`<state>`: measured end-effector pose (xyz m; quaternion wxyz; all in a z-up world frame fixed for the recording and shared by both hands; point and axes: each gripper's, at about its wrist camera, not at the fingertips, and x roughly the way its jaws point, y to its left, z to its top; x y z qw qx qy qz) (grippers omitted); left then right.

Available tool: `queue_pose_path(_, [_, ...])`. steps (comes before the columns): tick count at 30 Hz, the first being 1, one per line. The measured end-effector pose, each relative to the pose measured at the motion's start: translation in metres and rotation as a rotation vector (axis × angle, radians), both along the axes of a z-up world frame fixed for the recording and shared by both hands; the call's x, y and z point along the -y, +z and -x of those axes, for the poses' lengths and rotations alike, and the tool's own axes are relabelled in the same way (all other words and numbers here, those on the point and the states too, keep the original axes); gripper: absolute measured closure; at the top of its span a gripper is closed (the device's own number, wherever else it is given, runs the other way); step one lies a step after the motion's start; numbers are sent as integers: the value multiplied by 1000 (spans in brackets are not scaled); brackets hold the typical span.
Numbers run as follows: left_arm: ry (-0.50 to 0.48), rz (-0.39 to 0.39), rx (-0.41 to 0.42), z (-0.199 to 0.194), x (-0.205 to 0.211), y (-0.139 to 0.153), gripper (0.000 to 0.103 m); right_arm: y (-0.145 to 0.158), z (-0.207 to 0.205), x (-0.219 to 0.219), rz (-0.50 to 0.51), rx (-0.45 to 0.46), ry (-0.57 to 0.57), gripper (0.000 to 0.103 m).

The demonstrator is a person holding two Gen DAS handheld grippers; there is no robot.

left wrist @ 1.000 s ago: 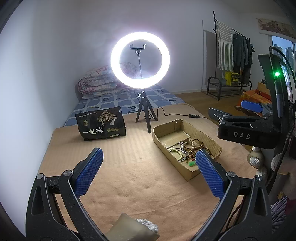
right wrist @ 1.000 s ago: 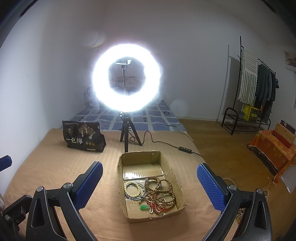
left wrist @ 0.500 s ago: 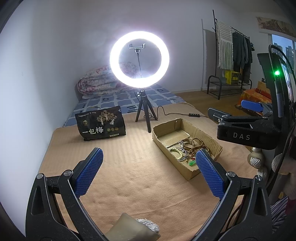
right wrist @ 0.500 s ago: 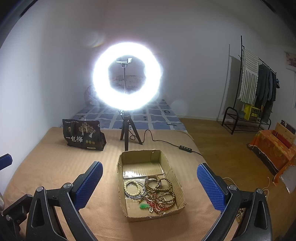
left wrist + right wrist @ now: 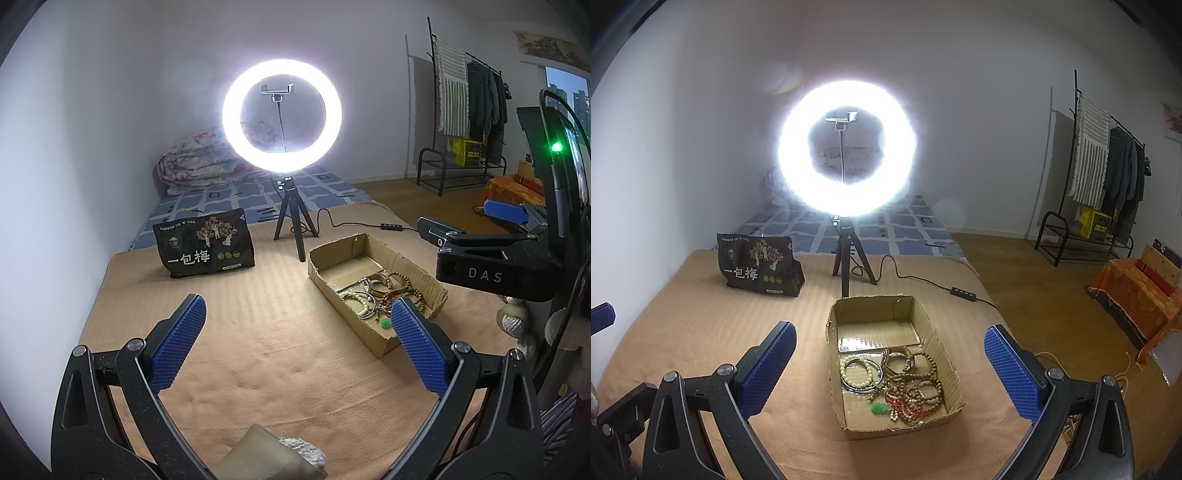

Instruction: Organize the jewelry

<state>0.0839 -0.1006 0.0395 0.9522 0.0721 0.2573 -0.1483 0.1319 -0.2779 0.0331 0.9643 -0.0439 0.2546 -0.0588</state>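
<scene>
So, the bed: a tan blanket (image 5: 701,325) covers it, and everything sits on top.
Box: a brown cardboard box (image 5: 945,354) lies in the middle of the right camera's view; in the left camera's view it (image 5: 406,258) is out at about 2 o'clock.
Jewelry: a pile of bead bracelets (image 5: 908,384) fills the near half of the box, with a small green charm (image 5: 881,408) at the front. The far half of the box is bare.
Left gripper (image 5: 295,343): jaws wide apart, holding nothing, over bare blanket.
Right gripper (image 5: 890,365): jaws wide apart, holding nothing, with the box seen between its blue pads (image 5: 1012,373).
Ring light (image 5: 846,147): bright and switched on, at 12 o'clock behind the box, on a little black tripod (image 5: 849,254).
Black bag (image 5: 759,266): stands at about 10 o'clock from the box, well apart from it.
Clothes rack (image 5: 1108,173): far off at 2 o'clock, by the wall.
</scene>
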Motion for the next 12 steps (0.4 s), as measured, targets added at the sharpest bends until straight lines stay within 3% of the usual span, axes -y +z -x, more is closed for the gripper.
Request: queue_pose_path(12, [17, -18, 39, 3, -3, 2, 1, -1, -1, -1, 1, -7, 4, 0])
